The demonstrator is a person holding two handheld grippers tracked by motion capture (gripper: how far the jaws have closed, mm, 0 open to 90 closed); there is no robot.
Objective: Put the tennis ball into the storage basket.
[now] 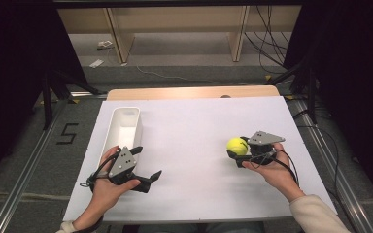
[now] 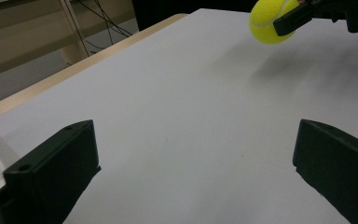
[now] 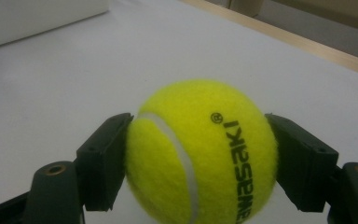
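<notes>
Right tongs (image 3: 200, 163) clamp a ball (image 3: 200, 154) above the table (image 1: 194, 131); left tongs (image 1: 145, 167) gape empty. Next, likely carry it to the bin (image 1: 112, 130).

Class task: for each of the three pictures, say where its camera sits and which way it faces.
High view: above the person's side, facing forward and down on the table; both hands show.
Left gripper view: rides the left gripper, facing across the table; open jaws.
Right gripper view: rides the right gripper, jaws shut on the tennis ball.
Shared: the ball and white bin.
</notes>
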